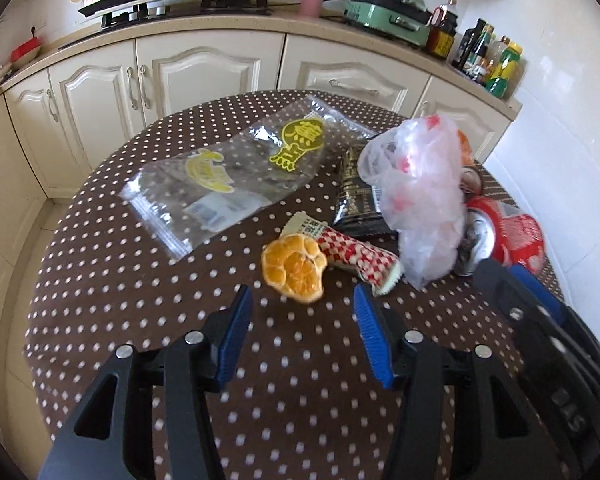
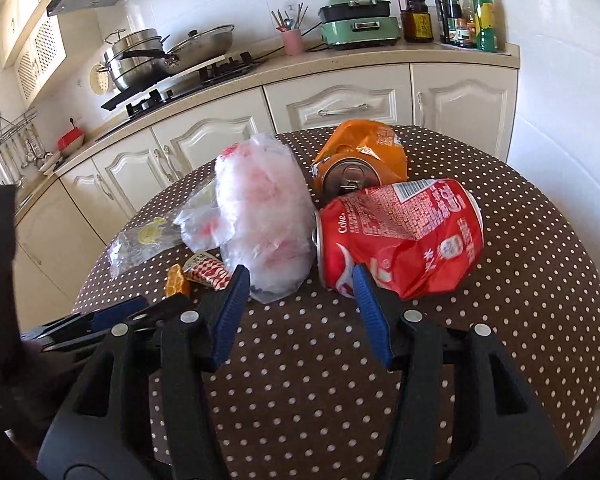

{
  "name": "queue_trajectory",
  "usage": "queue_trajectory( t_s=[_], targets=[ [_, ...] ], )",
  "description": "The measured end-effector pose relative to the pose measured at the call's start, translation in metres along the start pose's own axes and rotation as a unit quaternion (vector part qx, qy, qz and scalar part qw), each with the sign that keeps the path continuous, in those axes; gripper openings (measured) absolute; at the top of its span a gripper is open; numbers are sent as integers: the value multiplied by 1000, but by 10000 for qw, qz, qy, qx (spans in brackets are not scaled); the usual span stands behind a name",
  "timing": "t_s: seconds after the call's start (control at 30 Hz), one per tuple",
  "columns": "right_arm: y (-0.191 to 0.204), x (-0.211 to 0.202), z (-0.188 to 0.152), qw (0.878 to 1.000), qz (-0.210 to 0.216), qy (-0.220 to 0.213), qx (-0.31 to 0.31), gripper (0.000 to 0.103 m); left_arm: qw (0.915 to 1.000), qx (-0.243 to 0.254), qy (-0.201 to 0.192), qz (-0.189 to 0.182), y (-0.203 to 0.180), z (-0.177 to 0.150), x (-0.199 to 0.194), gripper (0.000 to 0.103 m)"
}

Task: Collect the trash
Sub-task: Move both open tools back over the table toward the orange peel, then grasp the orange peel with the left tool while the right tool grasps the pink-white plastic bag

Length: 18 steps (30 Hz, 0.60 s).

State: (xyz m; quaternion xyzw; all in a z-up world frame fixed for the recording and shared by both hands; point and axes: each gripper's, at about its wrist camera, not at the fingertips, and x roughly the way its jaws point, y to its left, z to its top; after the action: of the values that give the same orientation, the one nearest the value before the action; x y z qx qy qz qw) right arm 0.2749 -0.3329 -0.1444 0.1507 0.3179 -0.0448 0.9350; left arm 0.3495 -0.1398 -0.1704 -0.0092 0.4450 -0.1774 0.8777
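Trash lies on a brown polka-dot table (image 1: 140,280). In the left wrist view my left gripper (image 1: 302,300) is open and empty, just short of an orange peel (image 1: 294,268) and a red-checked wrapper (image 1: 356,256). Beyond lie a clear zip bag (image 1: 228,184), a black packet (image 1: 356,192) and a crumpled white plastic bag (image 1: 424,192). In the right wrist view my right gripper (image 2: 300,280) is open and empty, in front of the plastic bag (image 2: 264,212) and a crushed red cola can (image 2: 400,236). An orange can (image 2: 352,176) lies behind it.
Cream kitchen cabinets (image 2: 340,108) and a counter with pots (image 2: 140,56), a green appliance (image 2: 360,20) and bottles (image 2: 464,16) stand behind the table. A white wall (image 2: 560,100) is at the right. The left gripper's body (image 2: 92,320) shows at the left of the right wrist view.
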Motion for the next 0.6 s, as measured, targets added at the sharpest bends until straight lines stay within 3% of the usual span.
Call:
queue_trajectory(
  t_s=[0.13,0.23,0.27,0.5,0.6],
  targets=[
    [3,2,4,9999,20,-68,-88,57,10000,7,-27,5,-2,7,9,52],
    [7,3,7,9998,57,-84,-167,58,9999,-55,-109,10,0,12,10,25],
    [10,3,8,9997,73,-88,-203,58,9998,-115,-140,-39,3,12,8,10],
    [44,15,28,9972,120,-88,-731,66,9981,-397,-470,-39,23,4,-16,8],
    [59,27,31,9944,-93,-9,-1048,69,9969,-533,-571,-63,32,0,-26,6]
  ],
)
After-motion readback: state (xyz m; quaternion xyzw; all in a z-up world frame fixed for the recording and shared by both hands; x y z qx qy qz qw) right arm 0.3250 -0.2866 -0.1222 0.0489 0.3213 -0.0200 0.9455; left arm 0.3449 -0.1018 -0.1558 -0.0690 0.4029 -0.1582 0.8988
